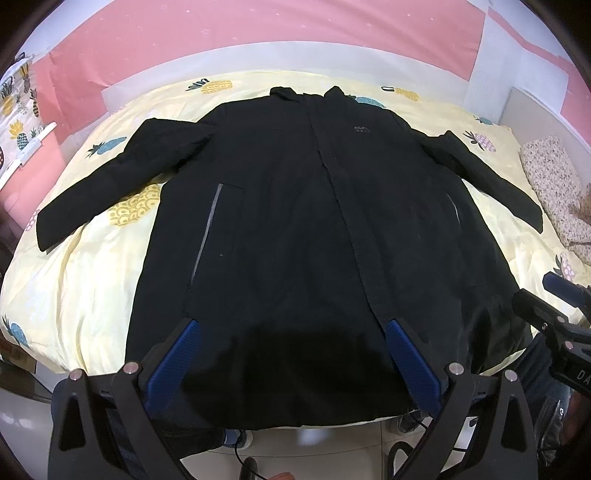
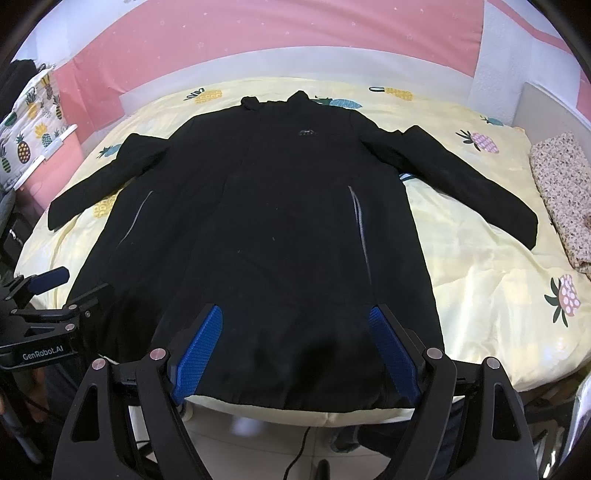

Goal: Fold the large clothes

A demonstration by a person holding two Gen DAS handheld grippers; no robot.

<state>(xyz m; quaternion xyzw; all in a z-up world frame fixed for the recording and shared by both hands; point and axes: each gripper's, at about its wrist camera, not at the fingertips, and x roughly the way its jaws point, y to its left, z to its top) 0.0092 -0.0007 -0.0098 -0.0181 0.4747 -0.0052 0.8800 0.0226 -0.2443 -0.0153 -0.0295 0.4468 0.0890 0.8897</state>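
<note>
Left wrist view:
Jacket: a black zip-up jacket (image 1: 295, 221) is lying front-up on a yellow pineapple-print quilt (image 1: 92, 295), collar at the far end, both sleeves spreading outward, hem hanging at the near edge of the bed.
Left gripper: the left gripper (image 1: 291, 325) is hovering over the hem area with its blue-padded fingers (image 1: 177, 358) standing wide apart, gripping nothing.
Right gripper: part of the right gripper (image 1: 554, 314) is showing at the right edge beside the jacket's lower corner; whether it is spread or closed cannot be told here.
Surroundings: a pink wall (image 1: 258, 33) is rising behind the bed, and a floral cloth (image 1: 554, 184) is lying at the right.

Right wrist view:
Jacket: the same black jacket (image 2: 266, 229) is lying flat, grey pocket zips (image 2: 360, 225) showing on both sides.
Right gripper: the right gripper (image 2: 295, 314) is hanging over the hem with its fingers spread wide, holding nothing.
Left gripper: the left gripper's body (image 2: 40, 328) is showing at the left edge, its fingertips hidden.
</note>
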